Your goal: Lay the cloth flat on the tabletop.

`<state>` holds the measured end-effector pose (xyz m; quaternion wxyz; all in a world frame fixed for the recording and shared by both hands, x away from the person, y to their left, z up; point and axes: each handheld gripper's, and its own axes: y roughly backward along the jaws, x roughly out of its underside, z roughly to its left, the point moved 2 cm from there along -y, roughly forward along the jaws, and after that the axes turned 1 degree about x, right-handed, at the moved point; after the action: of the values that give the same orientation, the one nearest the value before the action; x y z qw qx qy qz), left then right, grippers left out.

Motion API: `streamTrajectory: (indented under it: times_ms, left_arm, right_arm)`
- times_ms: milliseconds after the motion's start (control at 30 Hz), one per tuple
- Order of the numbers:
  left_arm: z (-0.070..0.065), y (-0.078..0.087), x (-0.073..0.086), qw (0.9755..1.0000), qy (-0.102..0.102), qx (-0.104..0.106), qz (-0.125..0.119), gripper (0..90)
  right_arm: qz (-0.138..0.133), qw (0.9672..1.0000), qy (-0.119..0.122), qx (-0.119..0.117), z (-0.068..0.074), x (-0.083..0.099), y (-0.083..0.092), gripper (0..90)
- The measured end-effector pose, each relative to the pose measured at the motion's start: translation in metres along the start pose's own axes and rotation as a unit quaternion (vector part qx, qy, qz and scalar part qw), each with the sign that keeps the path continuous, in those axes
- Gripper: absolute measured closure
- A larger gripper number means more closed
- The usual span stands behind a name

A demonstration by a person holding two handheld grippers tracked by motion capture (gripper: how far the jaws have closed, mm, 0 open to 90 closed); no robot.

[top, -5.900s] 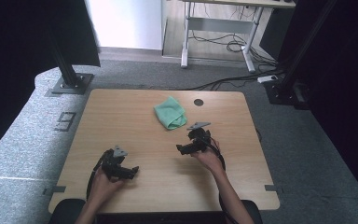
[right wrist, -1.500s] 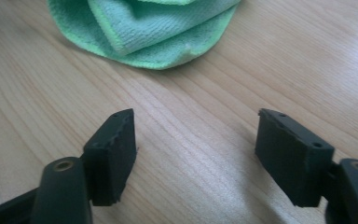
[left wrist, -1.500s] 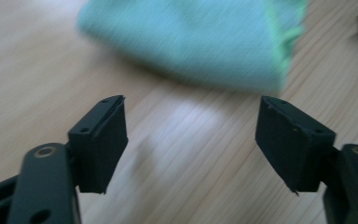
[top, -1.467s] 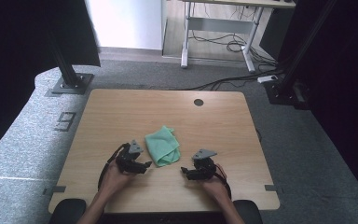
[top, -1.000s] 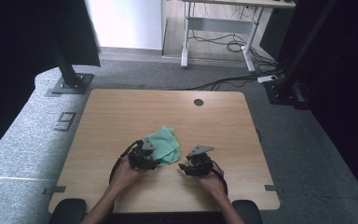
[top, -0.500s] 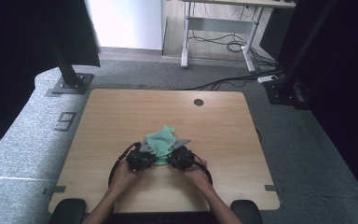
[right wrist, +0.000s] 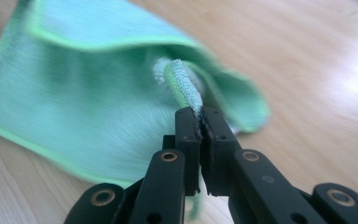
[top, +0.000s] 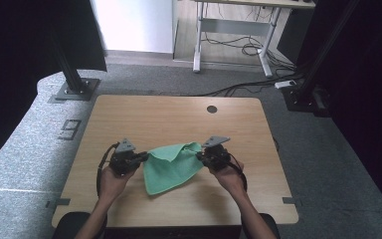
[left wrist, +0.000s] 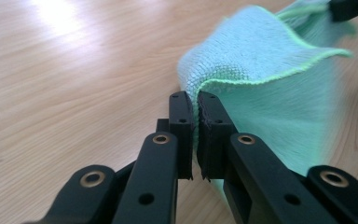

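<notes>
A green cloth (top: 171,167) hangs between the two tools over the near middle of the bench (top: 169,114). The left tool (top: 140,158) is closed on the left edge of the cloth; in the left gripper view its jaws stand almost together with the green hem pinched between them (left wrist: 193,135). The right tool (top: 201,155) is closed on the right corner; in the right gripper view a rolled hem of the cloth goes down into the narrow gap of its jaws (right wrist: 199,135). Both tools have just been closing, each with cloth between the jaws. The upper edge of the cloth is stretched loosely from one tool to the other and sags a little in the middle, while the lower part falls toward the near side and lies on the bench. The left hand (top: 110,178) and the right hand (top: 229,175) hold the tools from the near edge. A round hole (top: 212,108) is at the far side of the bench, well apart from the cloth.
</notes>
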<state>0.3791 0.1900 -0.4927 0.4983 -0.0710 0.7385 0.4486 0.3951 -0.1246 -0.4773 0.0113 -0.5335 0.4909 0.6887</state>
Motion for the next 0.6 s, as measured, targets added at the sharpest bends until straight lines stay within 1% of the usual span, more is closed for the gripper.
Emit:
streamTrajectory:
  times_ms: [67, 100, 133, 167, 200, 267, 300, 333, 400, 467, 500, 533, 600]
  left_arm:
    - [0.006, 0.004, 0.001, 0.9999, 0.012, 0.0, -0.002, 84.9]
    - [0.008, 0.003, 0.002, 0.9998, 0.019, 0.002, 0.0, 84.8]
    - [0.011, 0.001, 0.003, 0.9997, 0.025, 0.004, 0.006, 84.7]
    - [0.011, 0.001, 0.003, 0.9997, 0.025, 0.004, 0.006, 84.6]
    - [0.014, -0.007, 0.009, 0.9993, 0.029, 0.004, 0.023, 84.3]
    - [0.017, -0.018, 0.019, 0.9983, 0.033, 0.004, 0.049, 82.6]
    - [0.017, -0.022, 0.023, 0.9978, 0.033, 0.002, 0.058, 78.8]
    - [0.018, -0.025, 0.027, 0.9973, 0.03, -0.002, 0.066, 73.1]
    - [0.018, -0.027, 0.031, 0.9969, 0.027, -0.012, 0.072, 58.4]
    - [0.017, -0.024, 0.029, 0.9975, 0.021, -0.017, 0.065, 48.4]
    - [0.017, -0.021, 0.026, 0.998, 0.018, -0.018, 0.059, 43.7]
    - [0.016, -0.019, 0.022, 0.9984, 0.016, -0.015, 0.052, 39.8]
    - [0.012, -0.017, 0.017, 0.9991, 0.011, -0.006, 0.041, 35.5]
  right_arm:
    - [-0.005, 0.9999, -0.005, 0.007, -0.006, 0.0, 0.008, 84.9]
    - [-0.006, 0.9999, -0.007, 0.011, -0.01, 0.0, 0.011, 84.8]
    - [-0.005, 0.9998, -0.008, 0.015, -0.014, 0.0, 0.013, 84.7]
    - [-0.005, 0.9998, -0.008, 0.015, -0.014, 0.0, 0.013, 84.7]
    - [0.008, 0.9997, -0.021, 0.013, -0.02, 0.005, 0.01, 83.6]
    - [0.027, 0.9992, -0.028, 0.009, -0.023, 0.013, 0.002, 79.5]
    - [0.04, 0.9986, -0.032, 0.01, -0.024, 0.02, -0.004, 75.0]
    - [0.047, 0.9982, -0.035, 0.009, -0.024, 0.025, -0.008, 68.5]
    - [0.052, 0.9976, -0.045, 0.013, -0.025, 0.037, -0.015, 55.5]
    - [0.052, 0.9973, -0.051, 0.013, -0.026, 0.044, -0.018, 48.7]
    - [0.05, 0.9972, -0.053, 0.015, -0.027, 0.046, -0.018, 46.7]
    - [0.046, 0.9973, -0.054, 0.016, -0.027, 0.047, -0.018, 45.5]
    - [0.039, 0.9974, -0.06, 0.015, -0.027, 0.047, -0.017, 43.4]
